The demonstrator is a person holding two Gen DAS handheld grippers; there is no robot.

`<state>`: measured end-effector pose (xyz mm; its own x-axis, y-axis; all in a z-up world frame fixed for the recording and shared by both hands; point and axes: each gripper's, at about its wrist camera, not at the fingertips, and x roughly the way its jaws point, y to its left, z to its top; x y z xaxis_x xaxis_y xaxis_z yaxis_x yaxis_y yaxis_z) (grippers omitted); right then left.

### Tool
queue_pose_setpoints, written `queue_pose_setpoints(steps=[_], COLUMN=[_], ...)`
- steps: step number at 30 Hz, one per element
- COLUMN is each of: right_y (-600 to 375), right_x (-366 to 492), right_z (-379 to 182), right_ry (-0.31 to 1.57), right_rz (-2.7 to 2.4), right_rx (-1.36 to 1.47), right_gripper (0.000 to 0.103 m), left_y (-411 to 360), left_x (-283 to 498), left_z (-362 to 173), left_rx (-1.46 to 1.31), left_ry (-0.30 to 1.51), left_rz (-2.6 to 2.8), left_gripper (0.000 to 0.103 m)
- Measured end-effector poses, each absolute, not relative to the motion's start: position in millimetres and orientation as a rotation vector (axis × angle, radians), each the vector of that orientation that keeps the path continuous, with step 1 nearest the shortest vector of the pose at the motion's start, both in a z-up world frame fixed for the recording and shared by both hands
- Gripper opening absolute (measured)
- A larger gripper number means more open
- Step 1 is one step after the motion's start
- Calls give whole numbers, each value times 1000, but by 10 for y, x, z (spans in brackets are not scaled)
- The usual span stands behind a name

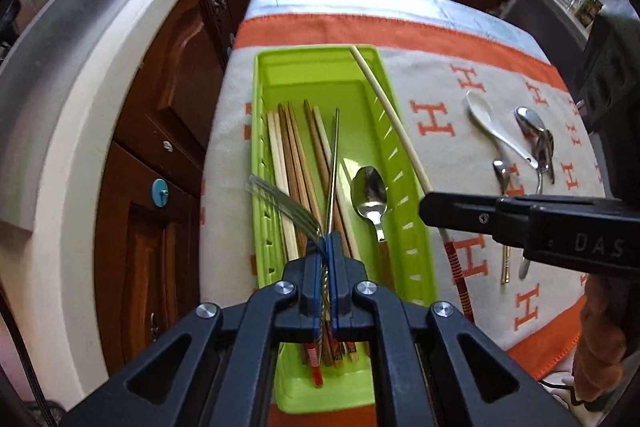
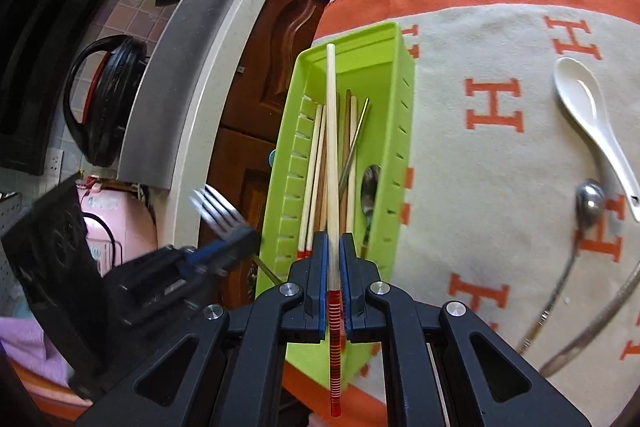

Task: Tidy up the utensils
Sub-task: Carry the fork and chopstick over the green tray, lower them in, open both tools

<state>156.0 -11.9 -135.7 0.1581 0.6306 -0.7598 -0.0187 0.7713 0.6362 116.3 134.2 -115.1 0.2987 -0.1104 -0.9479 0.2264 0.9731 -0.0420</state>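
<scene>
Your left gripper (image 1: 329,247) squeezes a fork (image 1: 288,203) above the green tray (image 1: 416,227). The fork is hard, shiny and slippery, so hold its neck. Its prongs look blurry. Your right gripper (image 2: 334,259) pinches a long, light chopstick (image 2: 331,147) over the tray. Spoons (image 1: 532,131) wait on the cloth (image 1: 440,163), partly cut off.

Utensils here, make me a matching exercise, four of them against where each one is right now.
1. fork
2. long chopstick
3. white spoon
4. metal spoon

A. lying in the green tray
B. clamped in the right gripper
C. clamped in the left gripper
D. lying on the tablecloth

Pairs: 1-C, 2-B, 3-D, 4-A
</scene>
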Motion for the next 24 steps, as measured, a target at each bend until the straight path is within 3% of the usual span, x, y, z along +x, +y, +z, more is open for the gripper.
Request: queue_pose_setpoints(steps=[6,10,15,19,24], right_y=[87,195,341,350,312], right_x=[1774,1846,1832,1781,1703], right_z=[-1577,-1722,-1860,-1880,-1763], right_ry=[1382,1412,1469,1498,1481], right_rz=[435,416,407,401,413], right_rx=[554,548,534,550,539], right_gripper=[6,6,7,9,15], left_y=[1499,1588,1735,1764,1740], left_x=[1201,1080,951,858,777], left_z=[-1201,-1091,-1006,-986,-955], left_rx=[-10,-29,-115,-112,-112], left_ry=[1217,1160,1137,1121,1109], left_rz=[-200,-149,-95,-46,-35], left_gripper=[8,21,26,37,37])
